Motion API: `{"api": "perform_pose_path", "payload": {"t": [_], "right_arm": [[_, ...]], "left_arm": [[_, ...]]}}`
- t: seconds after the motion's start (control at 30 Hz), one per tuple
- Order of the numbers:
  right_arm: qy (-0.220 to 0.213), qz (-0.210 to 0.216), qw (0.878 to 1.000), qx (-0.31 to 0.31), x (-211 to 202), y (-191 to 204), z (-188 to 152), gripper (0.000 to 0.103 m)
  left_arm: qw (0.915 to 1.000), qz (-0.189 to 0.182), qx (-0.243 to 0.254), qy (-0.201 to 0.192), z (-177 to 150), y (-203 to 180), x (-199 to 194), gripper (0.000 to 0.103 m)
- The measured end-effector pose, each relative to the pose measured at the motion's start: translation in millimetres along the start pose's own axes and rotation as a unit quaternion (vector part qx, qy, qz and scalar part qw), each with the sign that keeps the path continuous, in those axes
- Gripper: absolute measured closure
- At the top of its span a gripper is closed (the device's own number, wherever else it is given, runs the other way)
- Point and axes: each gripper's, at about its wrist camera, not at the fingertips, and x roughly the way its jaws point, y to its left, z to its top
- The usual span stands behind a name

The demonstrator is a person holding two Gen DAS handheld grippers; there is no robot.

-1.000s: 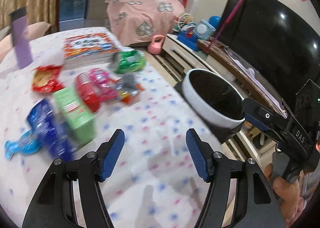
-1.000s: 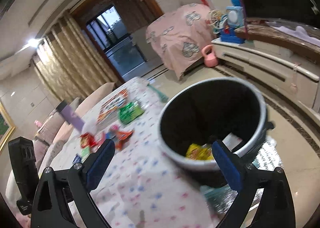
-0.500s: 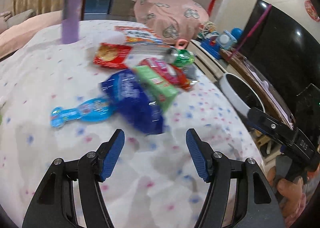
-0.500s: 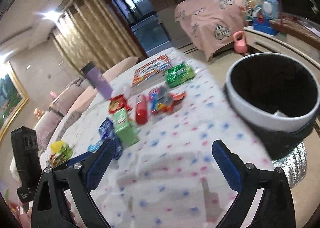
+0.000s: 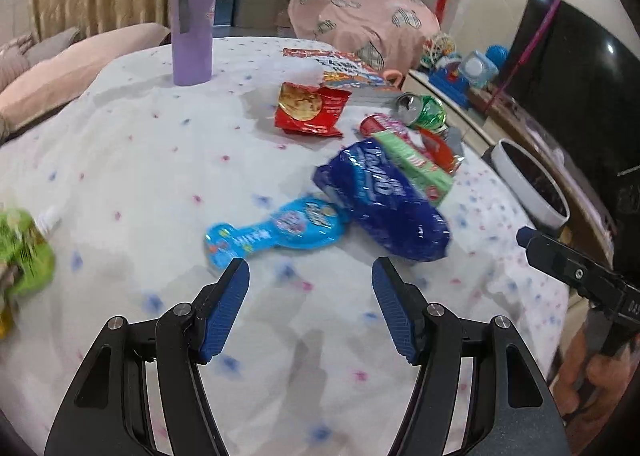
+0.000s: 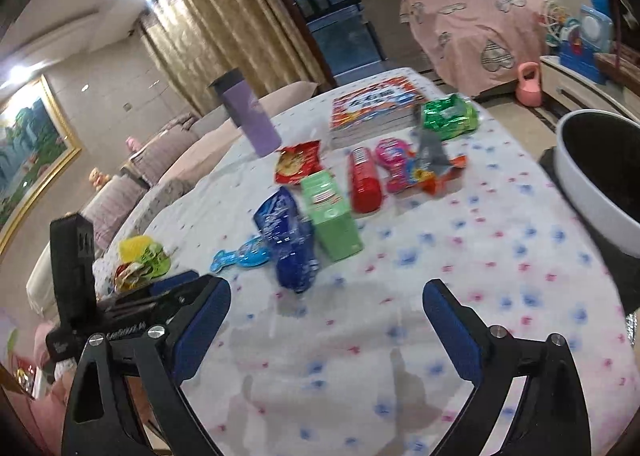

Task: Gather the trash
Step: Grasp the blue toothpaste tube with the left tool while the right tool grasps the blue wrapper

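wrappers still litter the dotted tablecloth (image 6: 460,296): dark blue bag (image 5: 384,199), light blue packet (image 5: 276,232), green box (image 6: 332,211), red tube (image 6: 364,179). left gripper (image 5: 310,308) and right gripper (image 6: 326,332) both gape empty, the right one's jaws having just narrowed slightly. bin (image 6: 592,175) sits at the table's edge; most collecting seems left.

Left wrist view: a green wrapper (image 5: 22,252) at the left edge is cut off and smeared by motion blur; its print is unreadable. The white-rimmed bin (image 5: 530,185) beyond the table edge shows only part of its rim, and its contents are not discernible. The red packet (image 5: 434,143) is largely covered by the green box (image 5: 416,167) and the blue bag (image 5: 384,203).

Right wrist view: the bin (image 6: 600,175) is cut off by the right edge. The print on the grey-and-orange wrappers (image 6: 434,165) cannot be read through the blur.
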Motion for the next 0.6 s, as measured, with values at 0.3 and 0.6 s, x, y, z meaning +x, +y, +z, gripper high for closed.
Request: {"api": "perform_pose_path", "payload": {"t": [0.3,0.6], "right_arm": [[0.038,0.037,0.999,-0.008,39.3,14.8,6.2,0.040],[0.070,0.054,0.996,-0.007,77.8,22.2,13.8,0.054]], "left_arm": [[0.9938,-0.008,0.103,0.040,29.2,12.9,31.4,0.038],[0.9821,-0.004,0.164,0.092,24.9,12.7,61.6,0.038]]}}
